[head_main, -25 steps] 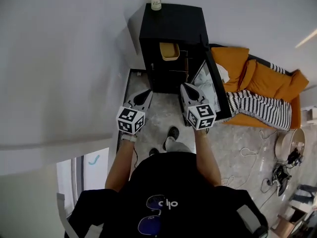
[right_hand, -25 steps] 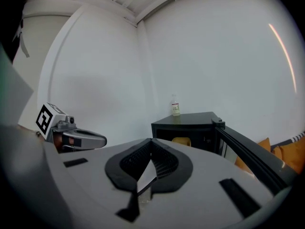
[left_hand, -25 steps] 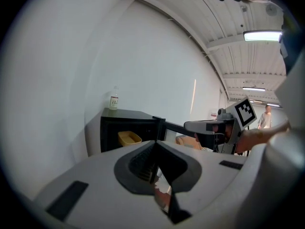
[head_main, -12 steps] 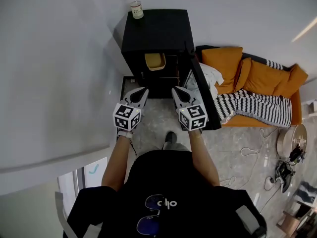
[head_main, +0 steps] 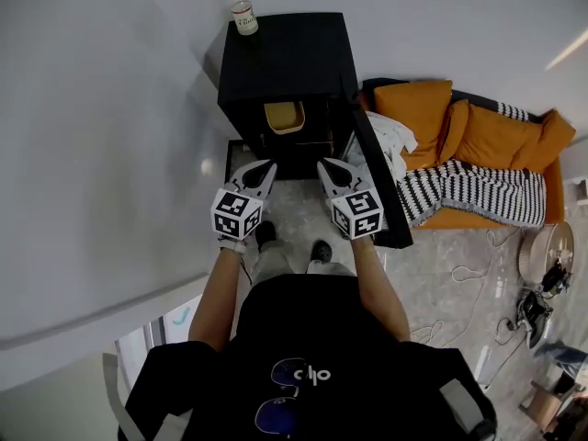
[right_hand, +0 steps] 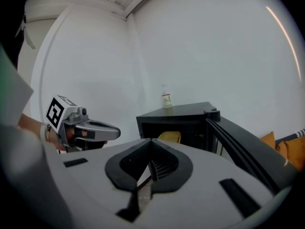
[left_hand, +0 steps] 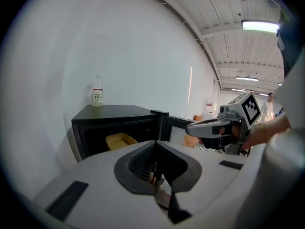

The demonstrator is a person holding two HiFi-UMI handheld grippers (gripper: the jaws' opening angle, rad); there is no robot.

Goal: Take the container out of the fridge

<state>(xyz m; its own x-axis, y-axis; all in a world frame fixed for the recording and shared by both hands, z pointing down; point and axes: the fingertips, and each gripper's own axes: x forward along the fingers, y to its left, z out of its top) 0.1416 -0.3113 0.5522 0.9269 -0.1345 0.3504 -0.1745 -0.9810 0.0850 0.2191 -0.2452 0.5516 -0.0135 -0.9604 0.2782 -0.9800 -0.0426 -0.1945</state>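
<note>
A yellow container (head_main: 284, 117) sits on the upper shelf inside the small black fridge (head_main: 285, 53), whose door (head_main: 377, 182) hangs open to the right. The container (left_hand: 119, 140) shows in the left gripper view too, and the container (right_hand: 169, 136) shows in the right gripper view. My left gripper (head_main: 265, 169) and right gripper (head_main: 325, 167) hover side by side just in front of the fridge opening, short of the container. Both have their jaws pressed together with nothing between them.
A small bottle (head_main: 243, 16) stands on the fridge's top at its left back corner. A white wall runs along the left. An orange couch (head_main: 478, 145) with a striped blanket (head_main: 469, 196) lies to the right, behind the open door. Cables and gear litter the floor at far right.
The person has stepped forward; a foot now shows under the left gripper. Both grippers keep their place before the fridge, still shut.
</note>
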